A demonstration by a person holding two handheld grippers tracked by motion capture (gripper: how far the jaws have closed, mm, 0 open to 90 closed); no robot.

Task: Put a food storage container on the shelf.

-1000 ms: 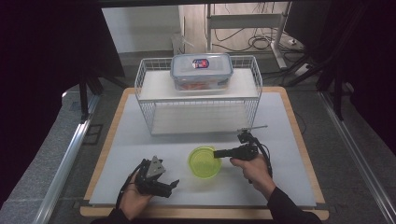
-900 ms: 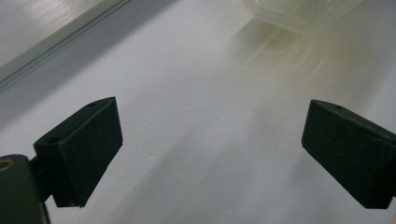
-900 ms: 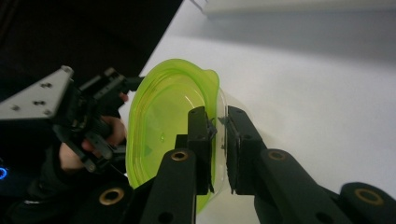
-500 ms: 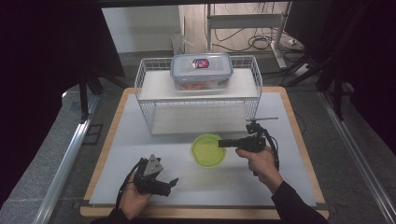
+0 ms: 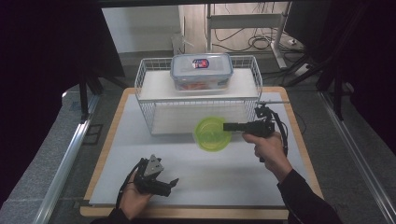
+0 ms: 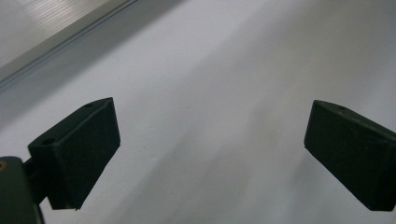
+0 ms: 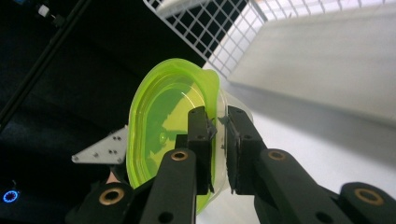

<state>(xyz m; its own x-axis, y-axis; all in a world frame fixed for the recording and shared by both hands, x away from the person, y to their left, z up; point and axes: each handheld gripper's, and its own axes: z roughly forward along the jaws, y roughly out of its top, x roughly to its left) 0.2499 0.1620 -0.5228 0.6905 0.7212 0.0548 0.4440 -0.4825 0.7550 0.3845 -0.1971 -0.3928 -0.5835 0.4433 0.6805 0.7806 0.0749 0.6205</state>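
A person's right gripper (image 5: 226,126) pinches the rim of a lime-green plastic bowl (image 5: 212,133) between its clenched jaws, holding it in the air at the centre of the high view, just in front of the white wire rack (image 5: 154,105). The left gripper (image 5: 173,181), jaws spread wide and empty, rests low at the lower left over the white table (image 5: 233,177). With only a thin edge clamped, the tilted bowl could, by this reading, twist free or clip the rack's wire front, beneath the lidded food container (image 5: 201,71) on top
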